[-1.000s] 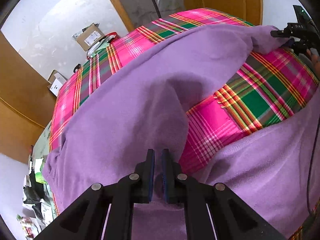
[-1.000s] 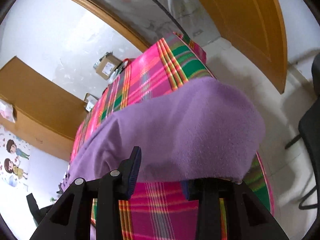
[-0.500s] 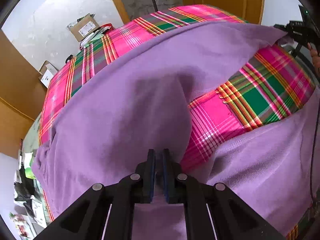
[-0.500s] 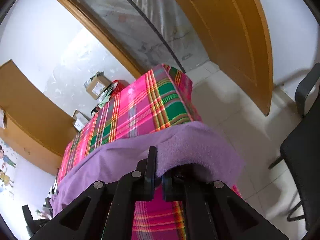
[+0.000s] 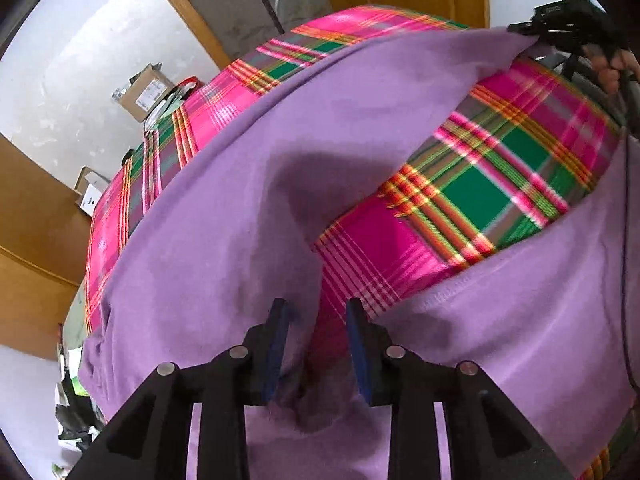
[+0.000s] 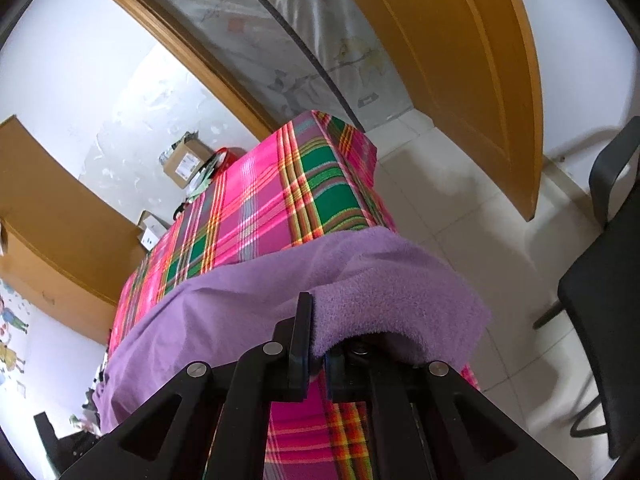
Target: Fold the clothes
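Your left tool (image 5: 316,344) is hanging with jaws apart over the purple garment (image 5: 224,216) spread across the plaid-covered worktop (image 5: 500,184); your right tool (image 6: 316,344) is pinching its corner at the worktop's edge.

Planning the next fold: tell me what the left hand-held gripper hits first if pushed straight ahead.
Probably the purple garment: the open left hand-held gripper points at its inner edge, with the plaid tablecloth showing right beside it. Depth is unclear.
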The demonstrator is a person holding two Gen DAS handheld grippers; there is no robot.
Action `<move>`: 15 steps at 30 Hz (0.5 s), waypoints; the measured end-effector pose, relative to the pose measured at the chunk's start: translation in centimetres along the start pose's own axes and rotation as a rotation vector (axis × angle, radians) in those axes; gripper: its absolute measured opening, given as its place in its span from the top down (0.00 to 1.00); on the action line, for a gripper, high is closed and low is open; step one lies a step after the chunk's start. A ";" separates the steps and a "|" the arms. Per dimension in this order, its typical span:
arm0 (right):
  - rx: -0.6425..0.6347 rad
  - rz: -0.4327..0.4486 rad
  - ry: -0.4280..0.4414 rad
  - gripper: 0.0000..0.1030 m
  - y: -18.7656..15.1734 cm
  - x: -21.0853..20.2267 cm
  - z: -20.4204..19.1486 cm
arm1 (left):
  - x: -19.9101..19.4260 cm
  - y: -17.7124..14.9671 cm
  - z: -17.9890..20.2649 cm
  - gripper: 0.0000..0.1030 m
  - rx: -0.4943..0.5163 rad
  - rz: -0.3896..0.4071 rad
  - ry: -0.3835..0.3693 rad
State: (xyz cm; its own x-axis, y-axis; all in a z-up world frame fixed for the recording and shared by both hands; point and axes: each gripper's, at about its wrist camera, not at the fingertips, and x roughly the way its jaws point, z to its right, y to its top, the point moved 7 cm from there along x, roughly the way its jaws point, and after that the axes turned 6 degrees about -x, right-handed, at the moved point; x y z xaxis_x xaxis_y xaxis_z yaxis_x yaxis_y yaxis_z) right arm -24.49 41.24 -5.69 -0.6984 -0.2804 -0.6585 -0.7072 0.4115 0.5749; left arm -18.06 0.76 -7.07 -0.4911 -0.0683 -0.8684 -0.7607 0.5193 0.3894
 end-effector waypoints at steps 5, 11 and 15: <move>-0.022 0.006 -0.011 0.95 0.0 0.0 -0.1 | 0.5 0.5 -0.7 0.83 -0.037 -0.007 0.033; -0.079 0.035 -0.028 0.95 0.5 -1.3 -0.6 | -1.2 0.2 -3.0 0.94 -0.173 0.036 -0.057; -0.101 0.067 -0.051 0.95 1.2 -2.4 -0.5 | -2.5 -0.3 -4.5 0.95 -0.223 0.056 -0.076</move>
State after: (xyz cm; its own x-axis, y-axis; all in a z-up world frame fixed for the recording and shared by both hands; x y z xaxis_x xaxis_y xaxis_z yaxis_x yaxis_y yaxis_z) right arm -23.72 41.97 -3.14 -0.7398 -0.2098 -0.6393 -0.6684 0.3378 0.6626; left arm -18.51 -3.05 -3.60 -0.5081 0.0237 -0.8610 -0.8124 0.3189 0.4882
